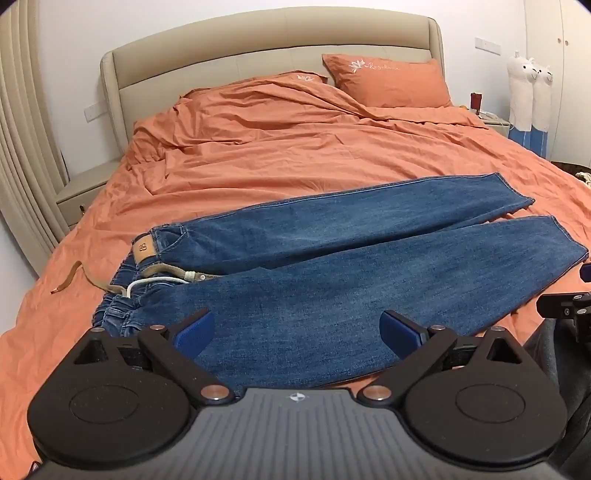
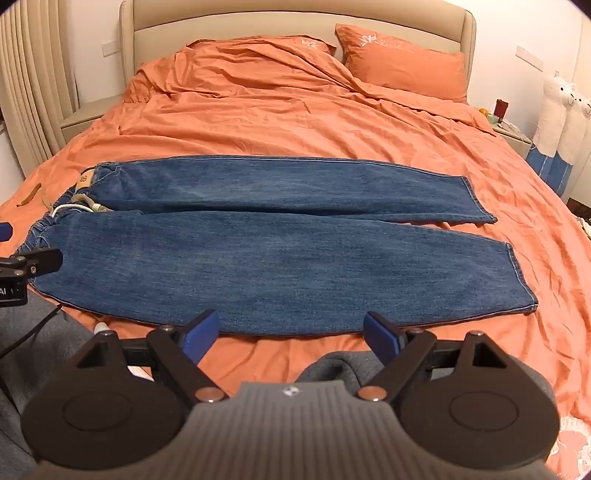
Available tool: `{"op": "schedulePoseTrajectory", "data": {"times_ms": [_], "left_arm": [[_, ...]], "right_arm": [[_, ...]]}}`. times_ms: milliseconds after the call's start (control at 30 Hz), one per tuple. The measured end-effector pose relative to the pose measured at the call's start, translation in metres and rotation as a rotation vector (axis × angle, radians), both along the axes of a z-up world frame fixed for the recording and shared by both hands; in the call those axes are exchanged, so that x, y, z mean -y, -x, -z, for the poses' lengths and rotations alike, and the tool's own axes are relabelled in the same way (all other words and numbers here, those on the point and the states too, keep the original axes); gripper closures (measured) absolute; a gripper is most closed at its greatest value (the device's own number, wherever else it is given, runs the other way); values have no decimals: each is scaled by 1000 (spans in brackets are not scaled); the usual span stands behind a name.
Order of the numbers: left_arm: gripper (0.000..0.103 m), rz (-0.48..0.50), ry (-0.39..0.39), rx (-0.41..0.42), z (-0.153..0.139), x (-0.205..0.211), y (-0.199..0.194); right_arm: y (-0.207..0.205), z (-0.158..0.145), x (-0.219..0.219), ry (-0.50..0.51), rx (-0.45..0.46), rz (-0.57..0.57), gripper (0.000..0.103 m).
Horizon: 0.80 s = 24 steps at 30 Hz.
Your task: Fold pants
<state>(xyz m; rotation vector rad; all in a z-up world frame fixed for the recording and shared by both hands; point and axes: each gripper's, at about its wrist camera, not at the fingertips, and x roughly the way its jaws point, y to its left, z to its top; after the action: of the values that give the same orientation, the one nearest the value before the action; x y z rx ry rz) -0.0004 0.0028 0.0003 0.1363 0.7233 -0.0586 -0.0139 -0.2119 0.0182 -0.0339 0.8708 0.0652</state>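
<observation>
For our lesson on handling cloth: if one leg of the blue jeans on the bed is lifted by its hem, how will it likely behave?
The jeans would probably drape, since they lie limp on the rumpled duvet. The thick denim looks fairly heavy, so the leg may drag. The loose drawstring could trail.

A pair of blue denim pants (image 2: 266,240) lies spread flat across the bed's wrinkled orange duvet (image 2: 295,122), waistband toward the bed's left edge, both legs running toward the right edge, the near leg close to the foot edge. A tan leather patch (image 2: 85,180) and a white drawstring (image 2: 70,209) show at the waistband. The right gripper (image 2: 291,334), black with blue pads, hangs over the foot edge with its jaws spread wide and nothing between them. The left gripper's black tip (image 2: 35,263) shows beside the waistband. An orange pillow (image 2: 406,62) leans against the beige padded headboard (image 2: 295,22).
</observation>
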Motion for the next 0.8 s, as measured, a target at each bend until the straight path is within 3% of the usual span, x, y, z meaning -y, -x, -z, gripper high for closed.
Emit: {"op": "schedulePoseTrajectory", "data": {"times_ms": [800], "left_arm": [[0, -20, -6, 5, -2, -2, 2]], "right_arm": [[0, -1, -13, -4, 14, -50, 21]]}}
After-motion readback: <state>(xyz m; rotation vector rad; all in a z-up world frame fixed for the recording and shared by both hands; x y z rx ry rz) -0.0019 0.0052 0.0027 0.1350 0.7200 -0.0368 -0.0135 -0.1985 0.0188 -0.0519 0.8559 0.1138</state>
